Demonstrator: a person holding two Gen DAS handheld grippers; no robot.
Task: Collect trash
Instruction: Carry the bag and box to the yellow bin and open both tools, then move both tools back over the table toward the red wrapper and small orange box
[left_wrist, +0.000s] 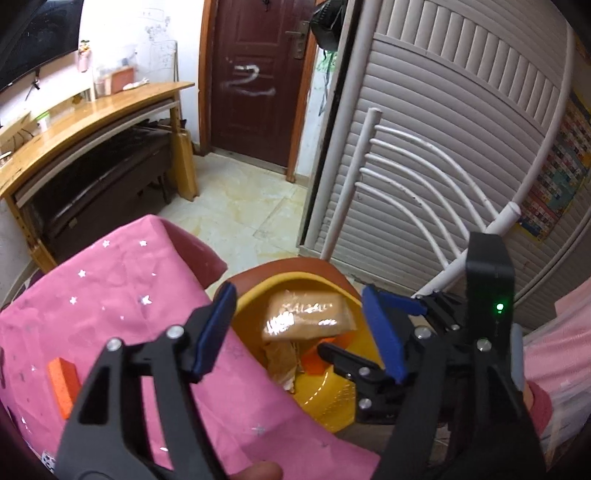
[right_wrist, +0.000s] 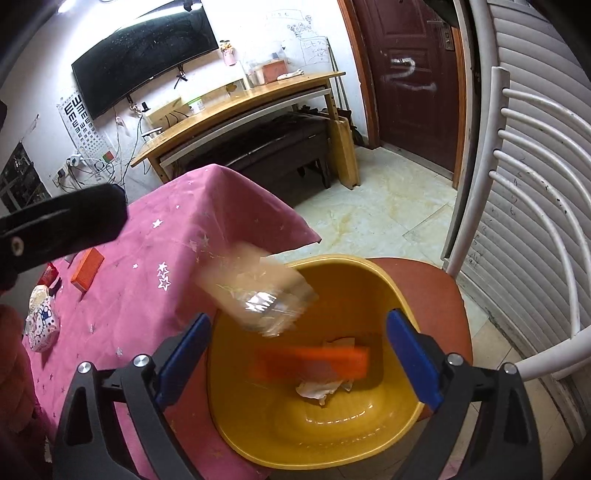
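- Above the yellow basin (right_wrist: 258, 435), a plastic-wrapped tan packet (right_wrist: 255, 291) appears airborne and blurred, untouched by either tool.
- Orange box (right_wrist: 314, 363) and crumpled paper (right_wrist: 319, 389) lie inside, collected.
- Left hand-held gripper (left_wrist: 299, 332) and right hand-held gripper (right_wrist: 299, 358) both stand apart, empty.
- Basin sits on a chair seat (right_wrist: 436, 295) beside the pink worktop (right_wrist: 147, 295), within reach; another orange box (right_wrist: 86, 273) remains there.

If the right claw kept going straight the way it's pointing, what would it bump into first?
Probably the trash in the yellow bin. The right claw hangs open over it, aimed down inside, where a blurred orange box sits above crumpled paper. Depth is hard to judge.
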